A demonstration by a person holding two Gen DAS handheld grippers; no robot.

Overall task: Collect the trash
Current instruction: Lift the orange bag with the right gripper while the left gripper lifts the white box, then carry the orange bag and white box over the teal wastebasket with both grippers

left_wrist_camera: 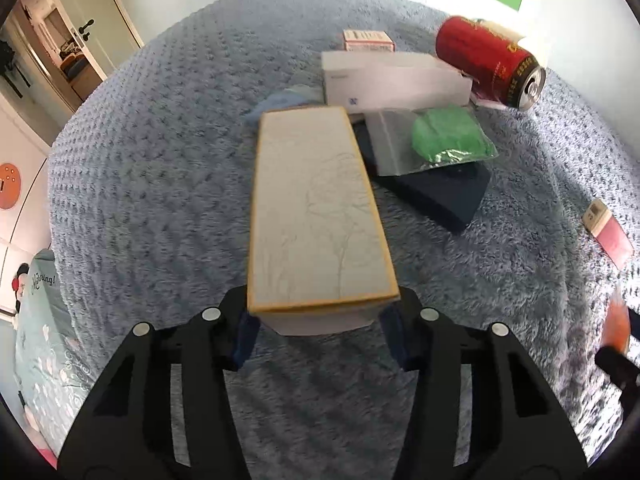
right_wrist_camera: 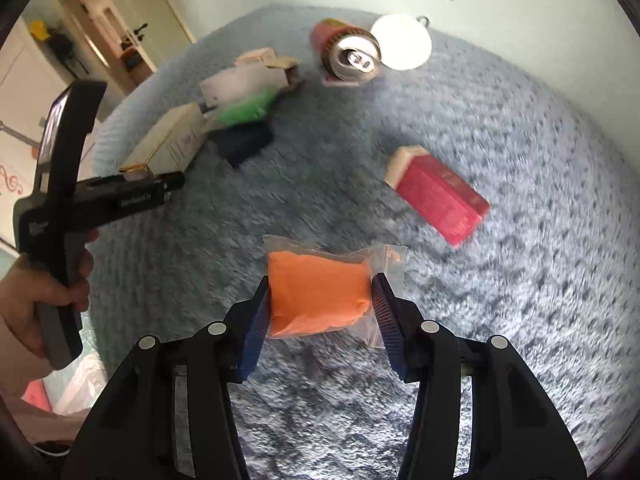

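Observation:
My left gripper (left_wrist_camera: 318, 320) is shut on the near end of a long white box with tan edges (left_wrist_camera: 316, 208), held above the blue fluffy blanket (left_wrist_camera: 160, 160). The same box (right_wrist_camera: 168, 144) and left gripper (right_wrist_camera: 132, 196) show at the left of the right wrist view. My right gripper (right_wrist_camera: 320, 312) is shut on a clear bag holding orange material (right_wrist_camera: 316, 292). Further trash lies on the blanket: a red can (left_wrist_camera: 488, 62), a white carton (left_wrist_camera: 396, 80), a green bag (left_wrist_camera: 448, 136), a dark blue box (left_wrist_camera: 440, 192) and a pink box (right_wrist_camera: 438, 196).
A small pink-white box (left_wrist_camera: 368, 40) lies at the far edge by the wall. A white round lid (right_wrist_camera: 402, 42) sits behind the can (right_wrist_camera: 348, 52). A doorway (left_wrist_camera: 60, 52) opens at the left. A white plastic bag (right_wrist_camera: 80, 388) lies low left beside the blanket.

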